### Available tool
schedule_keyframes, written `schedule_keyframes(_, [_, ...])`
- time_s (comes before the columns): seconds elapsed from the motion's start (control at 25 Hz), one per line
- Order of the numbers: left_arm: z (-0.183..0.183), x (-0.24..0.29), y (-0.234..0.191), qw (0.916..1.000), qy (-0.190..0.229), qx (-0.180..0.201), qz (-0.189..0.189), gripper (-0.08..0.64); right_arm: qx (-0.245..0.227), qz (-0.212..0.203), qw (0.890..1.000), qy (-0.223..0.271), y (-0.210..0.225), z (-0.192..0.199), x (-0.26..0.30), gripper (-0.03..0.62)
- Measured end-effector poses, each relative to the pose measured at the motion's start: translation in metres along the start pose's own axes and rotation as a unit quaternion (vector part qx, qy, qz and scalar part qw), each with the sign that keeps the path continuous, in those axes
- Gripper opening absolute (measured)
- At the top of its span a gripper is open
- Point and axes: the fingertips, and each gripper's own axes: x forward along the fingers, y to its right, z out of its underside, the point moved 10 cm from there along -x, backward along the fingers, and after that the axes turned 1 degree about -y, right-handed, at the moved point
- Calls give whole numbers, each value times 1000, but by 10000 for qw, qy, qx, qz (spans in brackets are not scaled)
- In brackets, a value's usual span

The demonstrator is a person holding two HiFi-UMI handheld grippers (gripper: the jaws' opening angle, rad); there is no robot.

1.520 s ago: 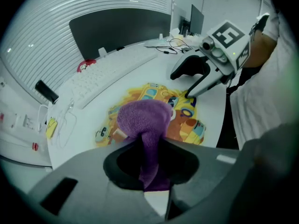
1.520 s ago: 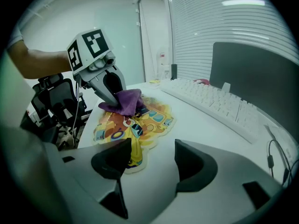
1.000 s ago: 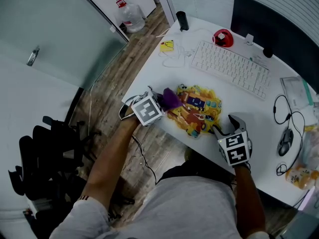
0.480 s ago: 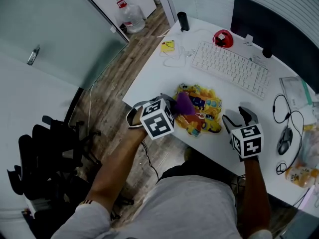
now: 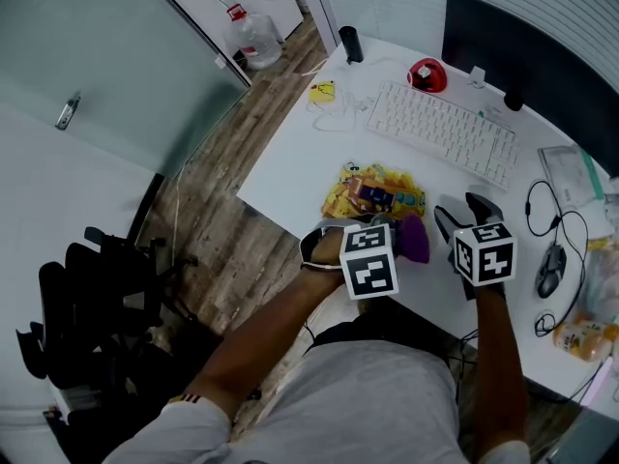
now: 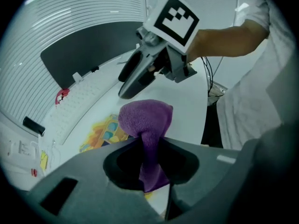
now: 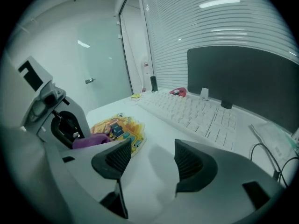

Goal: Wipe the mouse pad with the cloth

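The mouse pad, a yellow printed sheet, lies flat near the front edge of the white desk. My left gripper is shut on a purple cloth, which sits just off the pad's near right corner. In the left gripper view the cloth bulges out past the jaws, with the pad behind it to the left. My right gripper stands open and empty just right of the cloth, above bare desk. In the right gripper view the pad and the cloth lie to its left.
A white keyboard lies behind the pad, with a dark monitor beyond it. A red object and white cables are at the back left. A mouse and black cords sit at the right. Black chairs stand on the floor at left.
My left gripper has carried the purple cloth from the pad's left side across it to its near right corner. My right gripper has shifted slightly up and to the right.
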Motion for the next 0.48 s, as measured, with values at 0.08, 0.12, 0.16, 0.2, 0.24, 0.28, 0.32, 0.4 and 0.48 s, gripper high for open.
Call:
schedule_keyframes(0.08, [-11, 9, 8, 9998, -60, 137, 129, 84, -67, -42, 9999, -95, -2, -2, 7, 250])
schedule_keyframes(0.12, [-15, 13, 12, 9996, -100, 202, 181, 84, -128, -64, 9998, -151, -4, -4, 11, 250])
schedule_keyframes(0.16, [-18, 16, 15, 9993, -143, 254, 217, 84, -207, -84, 9995, -208, -6, -5, 15, 250])
schedule_keyframes(0.2, [-20, 19, 17, 9991, -185, 283, 240, 84, -301, -102, 9991, -268, -8, -7, 19, 250])
schedule_keyframes(0.24, [-21, 22, 18, 9990, -221, 288, 255, 84, -409, -120, 9985, -333, -10, -8, 23, 250])
schedule_keyframes(0.28, [-21, 25, 18, 9990, -248, 272, 267, 84, -528, -137, 9977, -402, -13, -9, 27, 250])
schedule_keyframes(0.32, [-21, 26, 17, 9990, -264, 245, 277, 83, -655, -153, 9966, -474, -15, -10, 31, 250])
schedule_keyframes(0.4, [-21, 29, 16, 9990, -275, 189, 293, 84, -903, -174, 9940, -600, -19, -11, 39, 250])
schedule_keyframes(0.48, [-20, 30, 16, 9991, -261, 139, 298, 84, -1100, -176, 9913, -706, -22, -11, 44, 250])
